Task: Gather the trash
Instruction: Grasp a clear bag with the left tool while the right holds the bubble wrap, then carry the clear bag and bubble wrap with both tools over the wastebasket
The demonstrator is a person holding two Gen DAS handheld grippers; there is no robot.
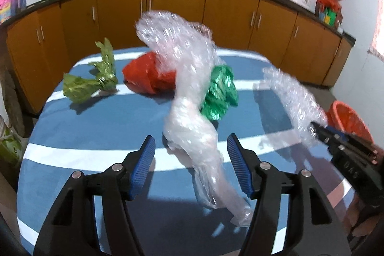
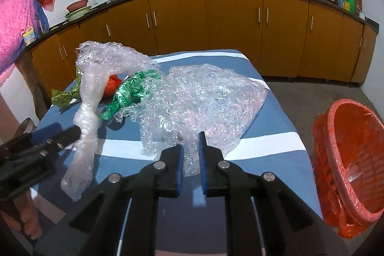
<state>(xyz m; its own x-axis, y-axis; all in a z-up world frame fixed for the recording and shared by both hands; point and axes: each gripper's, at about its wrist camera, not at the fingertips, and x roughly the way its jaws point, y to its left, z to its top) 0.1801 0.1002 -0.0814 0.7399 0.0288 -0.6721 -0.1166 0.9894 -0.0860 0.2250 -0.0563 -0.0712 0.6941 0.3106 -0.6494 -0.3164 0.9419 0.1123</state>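
My left gripper is open, its blue pads on either side of a twisted clear plastic bag that stands up from the blue striped table. My right gripper is shut on a sheet of bubble wrap, which it holds over the table's right side. The right gripper also shows at the right edge of the left wrist view. Behind lie a green foil wrapper, a red plastic bag and a yellow-green wrapper.
An orange basket lined with a red bag stands on the floor right of the table. Wooden kitchen cabinets with a black counter run behind. Woks and bowls sit on the counter.
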